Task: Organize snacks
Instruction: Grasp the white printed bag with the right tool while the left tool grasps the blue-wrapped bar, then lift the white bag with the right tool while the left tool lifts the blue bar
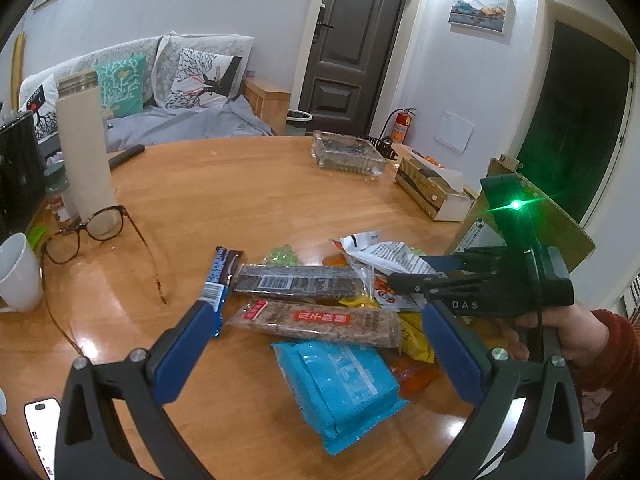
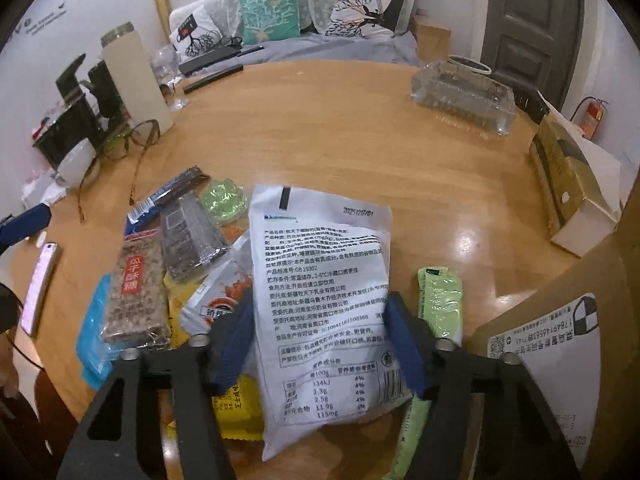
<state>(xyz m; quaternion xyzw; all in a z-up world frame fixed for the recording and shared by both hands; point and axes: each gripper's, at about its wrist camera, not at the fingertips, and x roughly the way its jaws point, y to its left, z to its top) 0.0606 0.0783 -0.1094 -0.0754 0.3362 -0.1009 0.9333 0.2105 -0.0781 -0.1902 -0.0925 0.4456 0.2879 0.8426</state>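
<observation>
The right gripper (image 2: 318, 338) squeezes a flat, crinkly white packet (image 2: 320, 300) over the snack pile on the shiny wooden table (image 2: 320, 120). Its bottom edge is cut off. The left gripper (image 1: 316, 344) is open above a blue packet (image 1: 340, 384).

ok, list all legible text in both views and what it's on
"DAS": right gripper body.
"2025/12/07/01": white pouch, top right.
"GB 19302": same pouch, storage lines.
"瓜子酥糖": red label on seed bar.
"1784914656354714", shown upside down, last digits unsure: sticker on cardboard box.
Blue pack, barcode bar, yellow packet, tissue box: too blurred or small.
</observation>
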